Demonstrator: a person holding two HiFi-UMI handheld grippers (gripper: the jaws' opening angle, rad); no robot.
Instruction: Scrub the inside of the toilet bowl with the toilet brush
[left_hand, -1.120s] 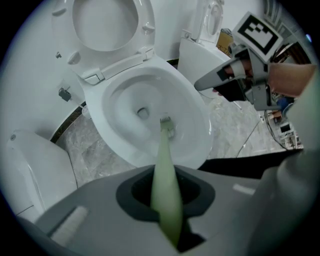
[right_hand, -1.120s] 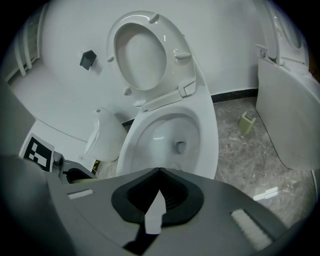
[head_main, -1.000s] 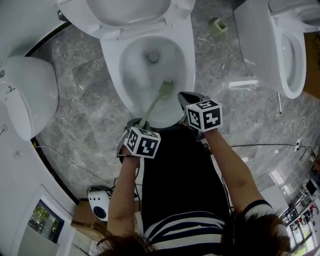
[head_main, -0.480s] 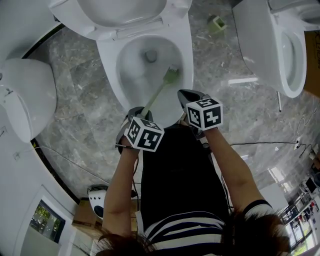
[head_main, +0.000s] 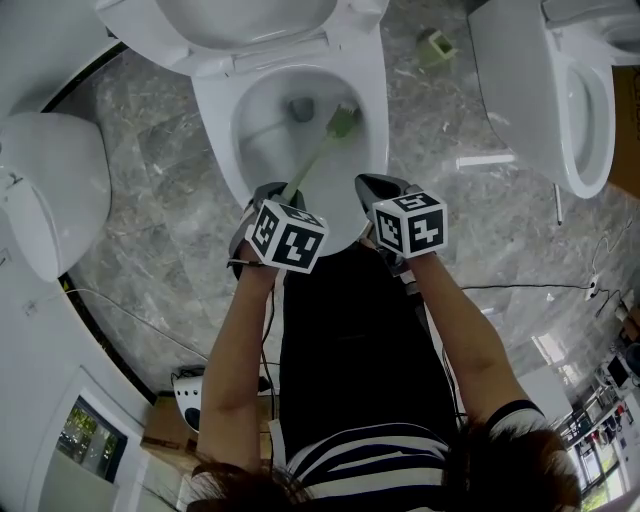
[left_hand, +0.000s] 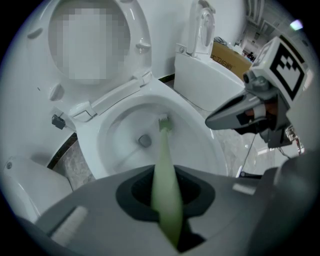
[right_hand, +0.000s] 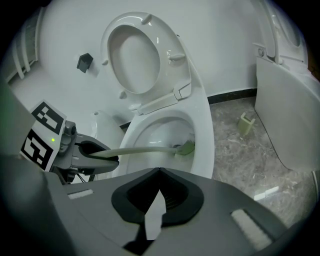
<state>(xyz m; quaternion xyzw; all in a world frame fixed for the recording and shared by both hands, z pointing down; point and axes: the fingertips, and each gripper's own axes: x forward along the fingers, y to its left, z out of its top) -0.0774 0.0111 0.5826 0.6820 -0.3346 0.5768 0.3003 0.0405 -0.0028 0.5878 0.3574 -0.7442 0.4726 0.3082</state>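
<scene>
The white toilet bowl (head_main: 372, 120) stands open at the top middle of the head view, seat and lid (right_hand: 135, 55) raised. My left gripper (head_main: 272, 196) is shut on the pale green handle of the toilet brush (head_main: 312, 162). The brush head (head_main: 342, 121) lies against the bowl's inner right wall, beside the drain hole (head_main: 301, 108). In the left gripper view the handle (left_hand: 165, 175) runs out from between the jaws to the brush head (left_hand: 164, 123). My right gripper (head_main: 376, 186) hovers over the bowl's front right rim, shut with nothing in it (right_hand: 159, 176).
A second toilet (head_main: 575, 100) stands at the right and a white rounded fixture (head_main: 50, 190) at the left. A small green block (head_main: 437, 49) lies on the grey marble floor. Cables (head_main: 130, 320) and a white device (head_main: 195, 398) lie near the person's legs.
The brush head has slid from the bowl's near front wall up and away to its right wall by the drain. The left gripper moved forward with it; the right gripper hardly moved.
</scene>
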